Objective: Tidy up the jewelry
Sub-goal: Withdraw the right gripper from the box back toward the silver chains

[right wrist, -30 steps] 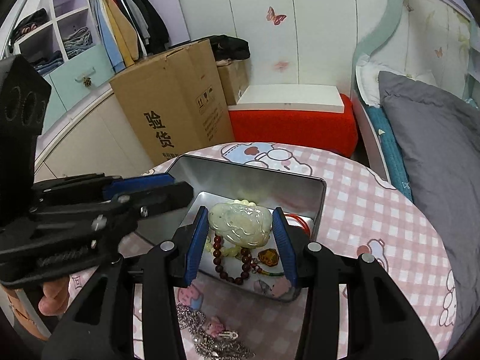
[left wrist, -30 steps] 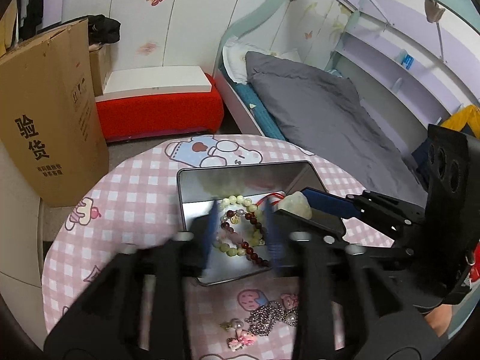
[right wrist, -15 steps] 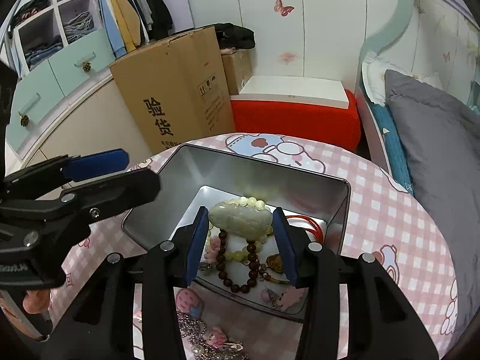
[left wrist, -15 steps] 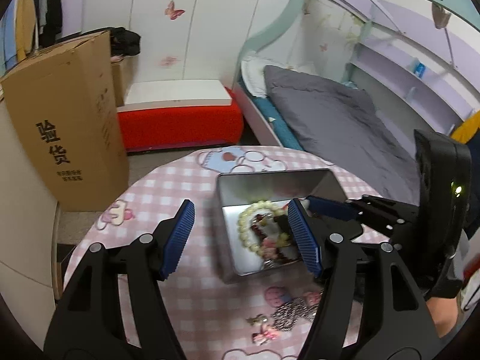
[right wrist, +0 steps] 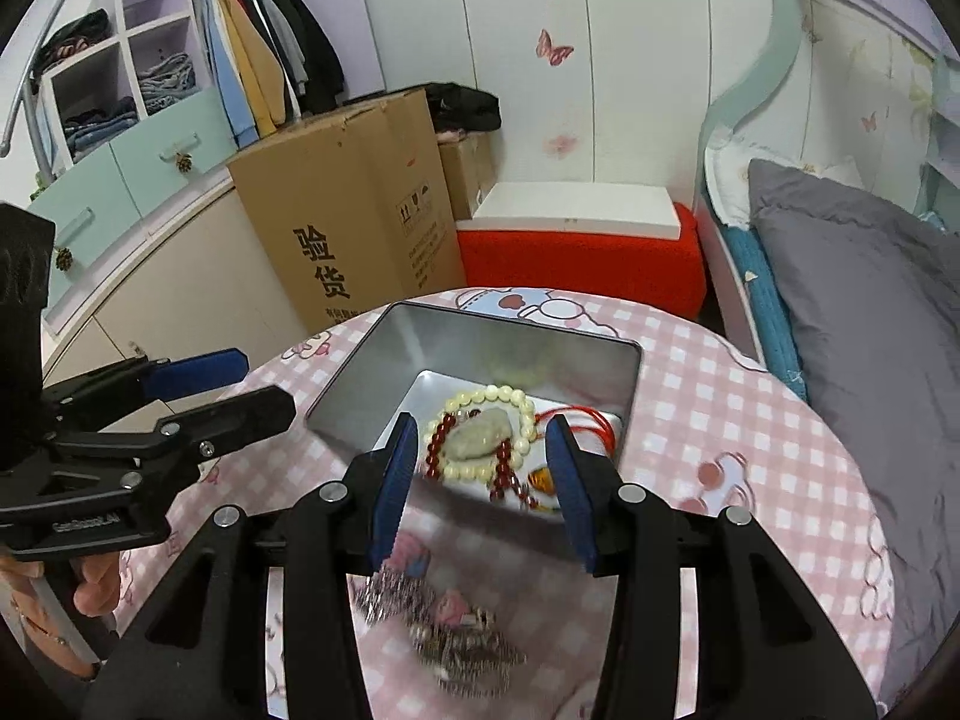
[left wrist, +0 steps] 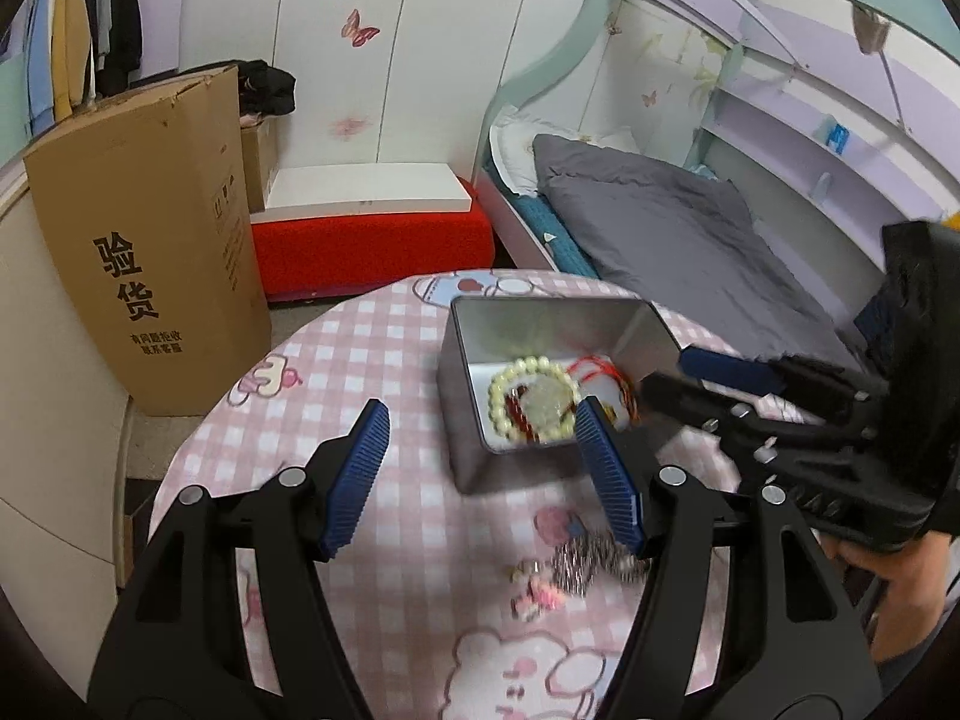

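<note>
A silver metal tin (left wrist: 474, 354) (right wrist: 360, 378) stands open on the pink checked round table (left wrist: 372, 348) (right wrist: 720, 408). Inside lie a pale green jade pendant (left wrist: 546, 399) (right wrist: 480, 441), a cream bead bracelet (left wrist: 501, 384) (right wrist: 510, 393), a dark red bead bracelet (right wrist: 438, 438) and a red cord (right wrist: 585, 420). A silver chain with pink charms (left wrist: 576, 564) (right wrist: 456, 630) lies on the table in front of the tin. My left gripper (left wrist: 486, 474) is open and empty, left of the tin. My right gripper (right wrist: 483, 480) is open and empty, just above the tin's near edge.
A tall cardboard box (left wrist: 144, 240) (right wrist: 354, 210) stands on the floor beyond the table. A red bench with a white top (left wrist: 366, 228) (right wrist: 576, 246) and a bed with grey bedding (left wrist: 660, 240) (right wrist: 858, 276) lie behind. A wardrobe (right wrist: 180, 90) is at far left.
My right gripper has opened and let the jade pendant drop into the tin, then pulled back. My left gripper has opened wide and drawn back to the left of the tin.
</note>
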`<state>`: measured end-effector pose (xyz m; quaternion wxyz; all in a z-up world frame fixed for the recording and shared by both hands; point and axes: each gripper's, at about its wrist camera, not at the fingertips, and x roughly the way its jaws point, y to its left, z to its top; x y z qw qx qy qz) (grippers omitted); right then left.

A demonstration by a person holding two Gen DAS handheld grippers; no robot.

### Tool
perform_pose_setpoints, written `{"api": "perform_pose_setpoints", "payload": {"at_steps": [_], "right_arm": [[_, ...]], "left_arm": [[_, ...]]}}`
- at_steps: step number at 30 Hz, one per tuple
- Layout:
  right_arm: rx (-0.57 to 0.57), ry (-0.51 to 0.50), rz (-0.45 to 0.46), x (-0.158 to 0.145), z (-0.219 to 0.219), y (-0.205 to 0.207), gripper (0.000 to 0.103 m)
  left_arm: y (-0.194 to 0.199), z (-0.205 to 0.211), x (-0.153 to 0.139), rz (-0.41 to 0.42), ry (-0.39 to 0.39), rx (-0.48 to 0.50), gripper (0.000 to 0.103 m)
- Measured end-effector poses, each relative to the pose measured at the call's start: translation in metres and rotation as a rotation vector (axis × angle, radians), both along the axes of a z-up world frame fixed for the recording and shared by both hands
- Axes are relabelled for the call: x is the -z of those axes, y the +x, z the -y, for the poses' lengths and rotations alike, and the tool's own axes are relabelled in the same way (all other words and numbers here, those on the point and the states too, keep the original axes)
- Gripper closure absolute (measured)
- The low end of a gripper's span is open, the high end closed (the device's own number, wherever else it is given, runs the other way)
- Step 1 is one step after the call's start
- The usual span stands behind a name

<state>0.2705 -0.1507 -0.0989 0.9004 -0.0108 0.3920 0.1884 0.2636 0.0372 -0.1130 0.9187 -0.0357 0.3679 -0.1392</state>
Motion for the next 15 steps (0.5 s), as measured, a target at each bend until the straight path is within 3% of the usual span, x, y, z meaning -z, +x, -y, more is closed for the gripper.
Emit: {"api": "perform_pose_setpoints", "payload": {"at_steps": [7,15], "right_arm": [[0.022,-0.015,0.024,0.000,0.008,-0.043,0.060],[0.043,-0.016,-0.025,0.026,0.013,-0.078,0.059]], "left_arm": [[-0.035,0.002,0.010,-0.004,0.024,0.007,0.039],[-0.061,0.014,0.041,-0.073,0.037,0.042,0.039]]}}
